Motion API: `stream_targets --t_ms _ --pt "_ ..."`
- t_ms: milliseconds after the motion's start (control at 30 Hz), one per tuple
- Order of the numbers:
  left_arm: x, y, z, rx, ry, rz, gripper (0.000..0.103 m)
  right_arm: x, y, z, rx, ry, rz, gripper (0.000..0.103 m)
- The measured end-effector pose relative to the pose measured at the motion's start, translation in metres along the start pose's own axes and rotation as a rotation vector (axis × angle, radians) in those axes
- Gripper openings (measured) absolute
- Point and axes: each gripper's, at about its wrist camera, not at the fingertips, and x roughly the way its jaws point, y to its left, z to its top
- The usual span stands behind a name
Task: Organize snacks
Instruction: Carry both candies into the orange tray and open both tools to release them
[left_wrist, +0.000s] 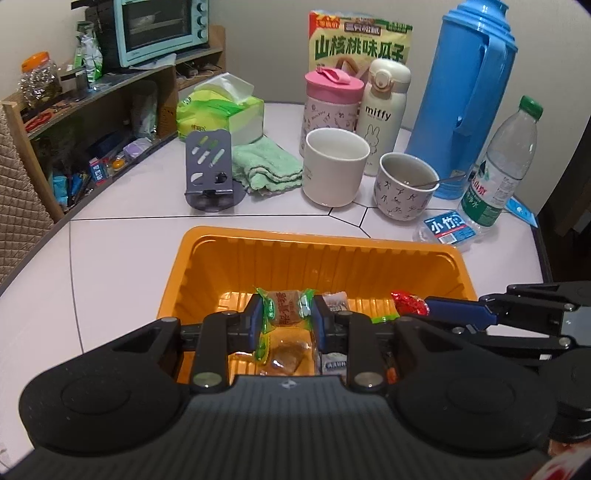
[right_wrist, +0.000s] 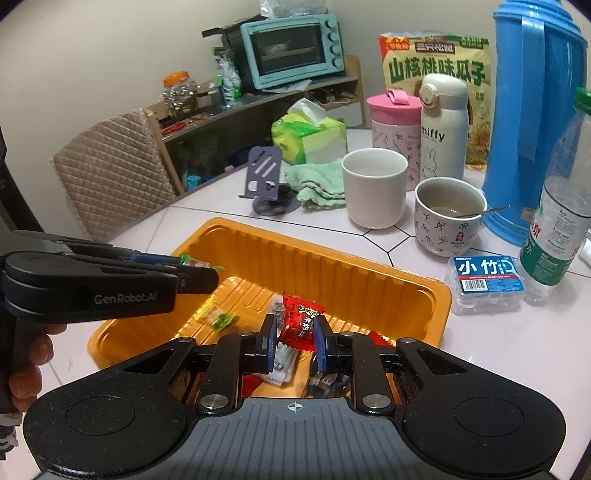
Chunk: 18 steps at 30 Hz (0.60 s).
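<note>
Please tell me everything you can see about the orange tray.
The orange tray is a rectangular tub of thin, glossy plastic, as it looks, with ribbed walls, rounded corners and a flat rim. It sits upright on the white table, in front of the cups. Several wrapped snacks lie on its floor. The left gripper holds a green-ended candy over it, and the right gripper holds a red snack over it. Neither gripper visibly touches the tray.
</note>
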Motion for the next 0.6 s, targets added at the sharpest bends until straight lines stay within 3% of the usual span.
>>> stream_targets --t_ms 433,600 --pt "0.033 0.006 0.005 -0.008 0.033 -0.016 0.026 0.022 -0.01 0.005 0.035 0.015 -0.015 0.021" --pt "0.034 0.011 0.006 -0.029 0.027 -0.02 0.039 0.024 -0.012 0.005 0.048 0.019 -0.02 0.021"
